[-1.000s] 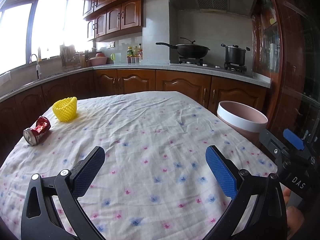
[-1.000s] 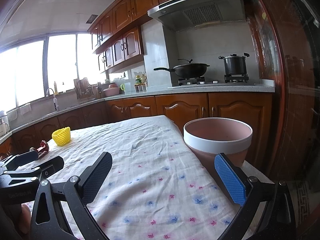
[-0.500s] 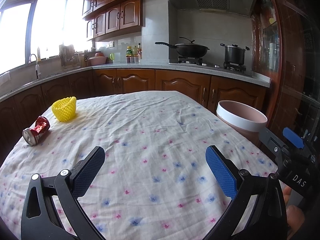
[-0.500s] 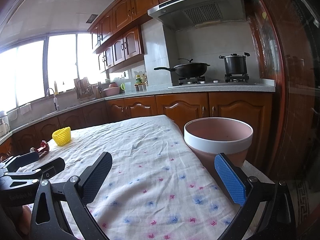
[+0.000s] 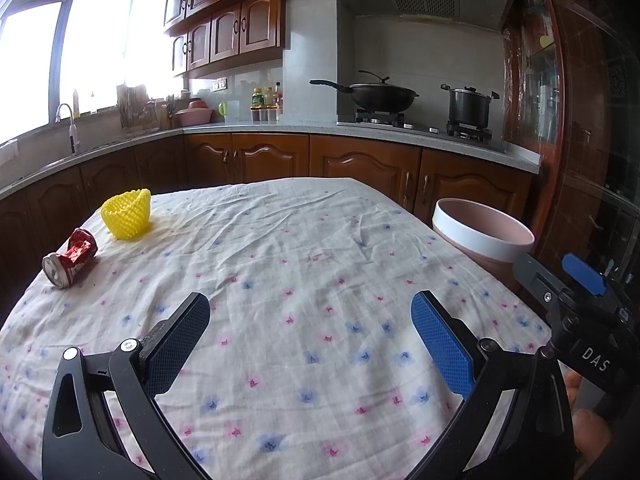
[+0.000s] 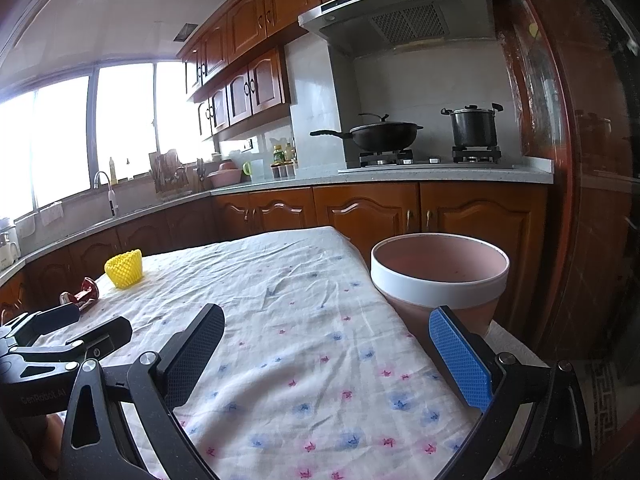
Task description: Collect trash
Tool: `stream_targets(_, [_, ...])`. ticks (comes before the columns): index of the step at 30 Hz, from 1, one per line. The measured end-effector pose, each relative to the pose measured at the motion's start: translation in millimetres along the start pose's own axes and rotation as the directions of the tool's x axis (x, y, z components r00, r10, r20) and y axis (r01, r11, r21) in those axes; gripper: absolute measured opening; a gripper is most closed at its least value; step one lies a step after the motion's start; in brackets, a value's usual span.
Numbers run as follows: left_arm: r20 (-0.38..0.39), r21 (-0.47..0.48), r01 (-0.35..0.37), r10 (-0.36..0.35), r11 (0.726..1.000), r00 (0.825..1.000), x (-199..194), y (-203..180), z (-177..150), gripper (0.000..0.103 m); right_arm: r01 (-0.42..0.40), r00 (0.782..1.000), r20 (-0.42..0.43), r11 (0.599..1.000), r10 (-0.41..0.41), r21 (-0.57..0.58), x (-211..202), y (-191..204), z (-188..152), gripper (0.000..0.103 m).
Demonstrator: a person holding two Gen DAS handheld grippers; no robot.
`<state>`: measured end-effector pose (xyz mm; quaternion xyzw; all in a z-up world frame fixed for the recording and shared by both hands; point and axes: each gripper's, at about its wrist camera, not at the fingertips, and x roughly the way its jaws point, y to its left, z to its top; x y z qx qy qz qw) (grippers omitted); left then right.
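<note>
Can (image 5: 70, 258) and yellow net (image 5: 127, 214) lay far ahead-left of our left gripper (image 5: 310, 340); bin (image 6: 439, 276) stood just ahead-right of our right gripper (image 6: 327, 350). Both gaped wide, empty.

two wrist views low over a flowered white tablecloth (image 5: 304, 264), facing the stove wall.
both share the pink white-rimmed bin (image 6: 440, 276), nearer in the right view.

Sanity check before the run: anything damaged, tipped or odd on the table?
Yes: a crushed red can lies on its side near the table's left edge, dented. Beside it, apart, a yellow foam fruit net sits upright. The pink bin stands upright off the right edge. Both tools are open, holding nothing.
</note>
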<state>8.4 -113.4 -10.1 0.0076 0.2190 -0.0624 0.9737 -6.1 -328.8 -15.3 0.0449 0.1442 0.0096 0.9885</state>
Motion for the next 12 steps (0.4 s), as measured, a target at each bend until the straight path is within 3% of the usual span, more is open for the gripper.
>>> stream_targets(12, [-0.022, -0.005, 0.021, -0.021, 1.000, 1.000, 7.8, 6.0, 3.4, 0.103, 0.000, 1.000, -0.015, 1.000, 0.000, 0.004, 7.2, -1.8, 3.4, 0.103])
